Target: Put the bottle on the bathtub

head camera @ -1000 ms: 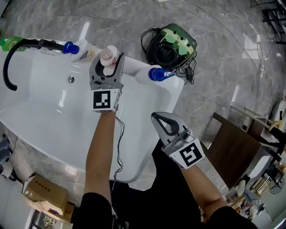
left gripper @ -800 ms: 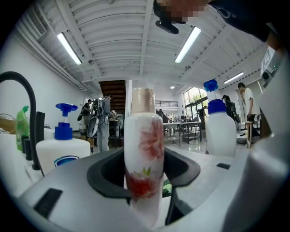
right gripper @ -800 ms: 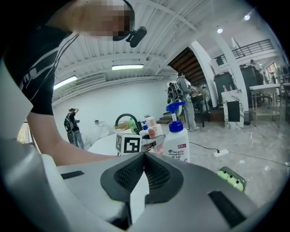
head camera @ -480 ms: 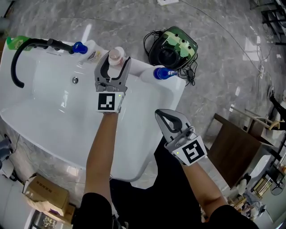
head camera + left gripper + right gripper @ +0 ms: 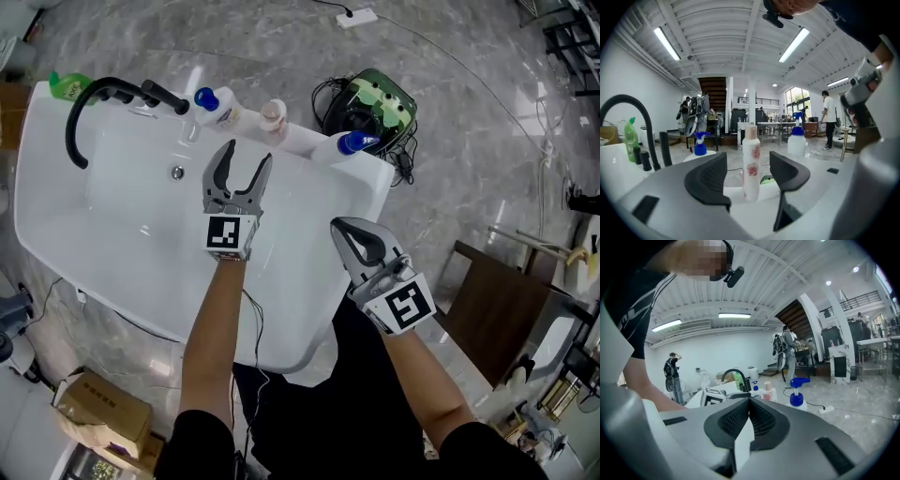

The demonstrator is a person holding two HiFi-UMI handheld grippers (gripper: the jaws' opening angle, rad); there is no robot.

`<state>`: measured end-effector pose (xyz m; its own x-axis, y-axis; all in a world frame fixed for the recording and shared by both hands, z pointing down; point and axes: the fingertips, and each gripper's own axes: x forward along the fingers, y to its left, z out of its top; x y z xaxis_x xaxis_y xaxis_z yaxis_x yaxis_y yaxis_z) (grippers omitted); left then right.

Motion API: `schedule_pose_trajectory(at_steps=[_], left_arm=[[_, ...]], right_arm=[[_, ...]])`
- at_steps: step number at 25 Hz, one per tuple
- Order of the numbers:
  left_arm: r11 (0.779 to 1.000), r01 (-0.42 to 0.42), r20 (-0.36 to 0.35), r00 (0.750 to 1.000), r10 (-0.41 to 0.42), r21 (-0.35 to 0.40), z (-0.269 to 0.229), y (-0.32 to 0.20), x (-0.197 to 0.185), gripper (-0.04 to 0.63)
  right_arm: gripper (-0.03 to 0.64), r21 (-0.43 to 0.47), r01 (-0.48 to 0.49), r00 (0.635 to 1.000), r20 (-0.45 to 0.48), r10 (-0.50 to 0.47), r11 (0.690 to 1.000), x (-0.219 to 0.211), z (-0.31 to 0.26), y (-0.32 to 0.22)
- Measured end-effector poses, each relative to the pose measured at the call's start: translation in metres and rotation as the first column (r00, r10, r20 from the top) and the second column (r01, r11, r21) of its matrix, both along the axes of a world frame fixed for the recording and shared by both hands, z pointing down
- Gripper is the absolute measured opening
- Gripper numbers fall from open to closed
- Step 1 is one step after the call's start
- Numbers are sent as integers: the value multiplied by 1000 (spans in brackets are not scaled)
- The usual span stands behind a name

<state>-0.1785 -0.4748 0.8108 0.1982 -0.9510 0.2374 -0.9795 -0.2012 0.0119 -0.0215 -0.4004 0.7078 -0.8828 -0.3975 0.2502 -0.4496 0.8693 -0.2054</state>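
– Head view first. How are the arms placed?

– The left forearm reaches straight out over the white bathtub, and the left gripper hangs above the basin with its marker cube facing up. The right arm is bent. The right gripper sits near the tub's right-hand edge, pointing up and away from the body.

– And the bottle?

– The bottle stands upright on the far rim, apart from the left jaws, which are spread wide and hold nothing. It stands between a blue-capped spray bottle and a blue pump bottle. A black faucet curves over the rim further left, with a green bottle at the corner.

– Left gripper view?

– Both jaws stand well apart. The bottle shows in the gap beyond them, touching neither. It is tall and slim, with a white body printed with pink flowers and a pale pink cap. It stands straight on the white ledge.

– Right gripper view?

– The two jaws are pressed together with nothing between them. Far off, the bottle looks small on the tub, beside the two blue-topped ones and just in front of the faucet.
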Motion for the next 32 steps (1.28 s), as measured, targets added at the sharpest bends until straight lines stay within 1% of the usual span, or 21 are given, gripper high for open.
schedule_pose_trajectory(at_steps=[2, 4, 8, 9, 13, 16, 18, 21, 25, 27, 30, 32], left_arm=[[1000, -11, -22, 1000, 10, -13, -27, 30, -2, 278], [1000, -12, -35, 999, 11, -13, -62, 64, -9, 254], [999, -39, -2, 999, 39, 27, -154, 138, -26, 195], [998, -51, 9, 999, 51, 41, -180, 155, -30, 168], [993, -74, 36, 997, 71, 96, -285, 223, -48, 107], [983, -92, 29, 996, 88, 160, -350, 262, -54, 72], [976, -96, 22, 995, 94, 194, -384, 294, -55, 51], [978, -62, 4, 998, 62, 199, -414, 340, -59, 25], [980, -11, -51, 998, 22, 198, -438, 377, -62, 14], [979, 2, -68, 998, 12, 203, -450, 391, -60, 11], [974, -6, -58, 998, 20, 227, -471, 407, -48, 9], [970, -20, -37, 999, 30, 243, -483, 415, -34, 9]], right_arm=[[9, 28, -12, 1000, 12, 11, 1000, -3, -21, 2], [9, 60, -15, 1000, 17, 14, 998, -5, -46, 7], [9, 118, -41, 999, 16, 39, 992, -5, -98, 31], [9, 130, -50, 999, 14, 49, 990, -5, -111, 42], [9, 184, -86, 996, 14, 85, 979, -8, -168, 97], [9, 237, -137, 991, 41, 131, 962, -12, -213, 138], [9, 261, -170, 985, 61, 159, 950, -16, -244, 170], [9, 299, -221, 975, 83, 205, 928, -16, -292, 215], [9, 363, -300, 954, 101, 283, 882, -3, -346, 256], [9, 379, -326, 945, 110, 307, 866, 5, -365, 276], [9, 402, -354, 935, 118, 335, 844, 22, -386, 300], [9, 411, -372, 927, 125, 353, 832, 38, -396, 312]])
